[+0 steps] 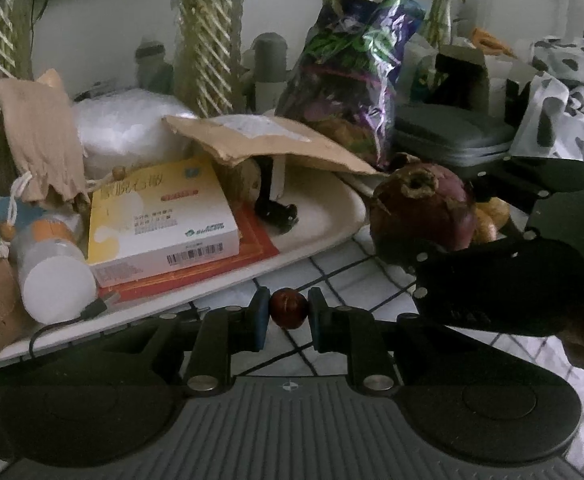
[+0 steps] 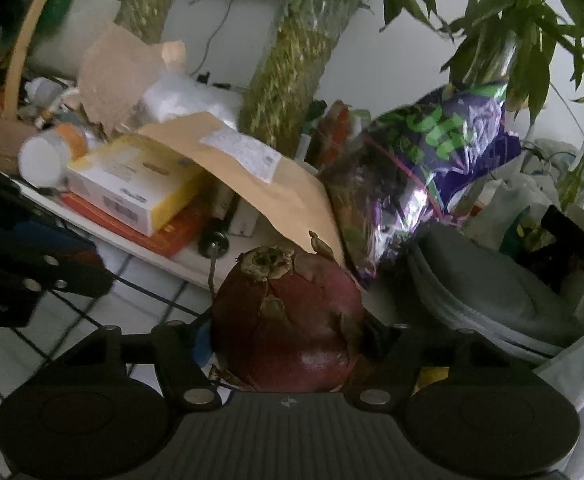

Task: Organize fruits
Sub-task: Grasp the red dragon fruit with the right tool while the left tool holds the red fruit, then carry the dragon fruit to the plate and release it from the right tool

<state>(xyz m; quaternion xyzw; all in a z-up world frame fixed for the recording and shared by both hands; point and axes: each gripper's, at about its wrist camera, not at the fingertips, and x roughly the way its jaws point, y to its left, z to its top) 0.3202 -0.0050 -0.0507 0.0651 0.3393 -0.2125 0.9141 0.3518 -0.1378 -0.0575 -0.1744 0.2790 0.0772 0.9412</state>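
My left gripper (image 1: 289, 308) is shut on a small dark red jujube (image 1: 289, 307), held between its blue pads above the checked tablecloth (image 1: 332, 268). My right gripper (image 2: 287, 340) is shut on a large dark red dragon fruit (image 2: 287, 320). The same dragon fruit (image 1: 424, 204) shows at the right of the left wrist view, held in the right gripper's black fingers (image 1: 452, 272). Yellowish fruit (image 1: 492, 216) lies just behind it, partly hidden.
A white tray (image 1: 324, 216) holds a yellow-white medicine box (image 1: 159, 216), a red booklet, a torn brown envelope (image 1: 267, 140) and a white bottle (image 1: 51, 272). Behind stand a purple snack bag (image 1: 352, 80), a grey case (image 1: 452, 136), plant stems and a spotted cloth (image 1: 564, 92).
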